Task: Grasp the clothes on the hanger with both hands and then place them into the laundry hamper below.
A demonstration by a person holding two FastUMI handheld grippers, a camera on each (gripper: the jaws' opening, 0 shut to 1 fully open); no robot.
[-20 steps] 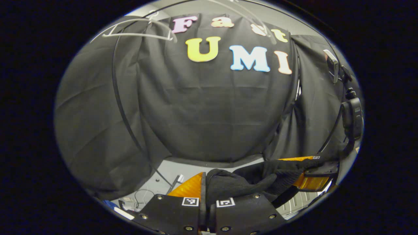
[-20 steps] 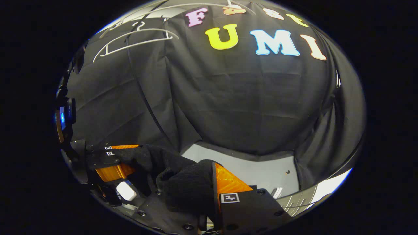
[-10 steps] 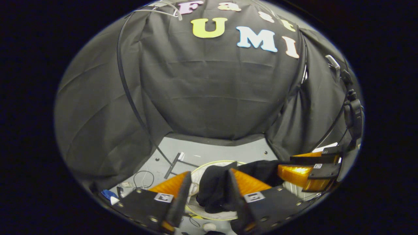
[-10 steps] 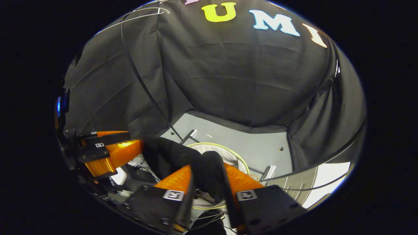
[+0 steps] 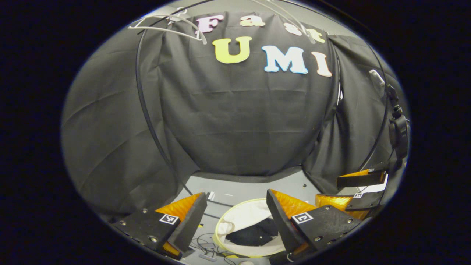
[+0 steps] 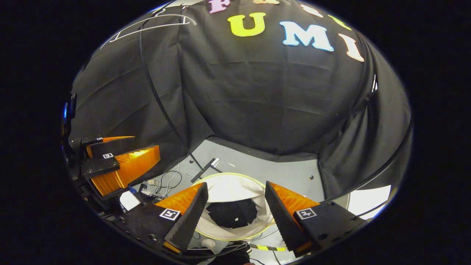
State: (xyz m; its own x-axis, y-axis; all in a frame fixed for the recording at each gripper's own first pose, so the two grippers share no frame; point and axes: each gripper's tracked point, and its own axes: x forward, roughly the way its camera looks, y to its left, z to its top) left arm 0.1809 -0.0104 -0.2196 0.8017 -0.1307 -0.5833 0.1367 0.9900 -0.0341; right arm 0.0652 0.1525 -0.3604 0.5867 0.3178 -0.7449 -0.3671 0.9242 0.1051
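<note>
Both grippers, left gripper (image 5: pixel 235 217) and right gripper (image 6: pixel 235 209), gape wide, holding nothing. The clothes (image 6: pixel 232 213) lie in the hamper (image 6: pixel 235 184) (looks finished). Lift straight up, clear of its rim.

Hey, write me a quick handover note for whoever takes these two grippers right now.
Left gripper: open, holding nothing, above the hamper.
Right gripper: open, holding nothing, also above the hamper.
Black garment: lying inside the white hamper on the floor.
Hangers: white, bare, up by the booth wall.
Done: garment is in the hamper.
Left: nothing obvious; just lift both grippers away.
</note>
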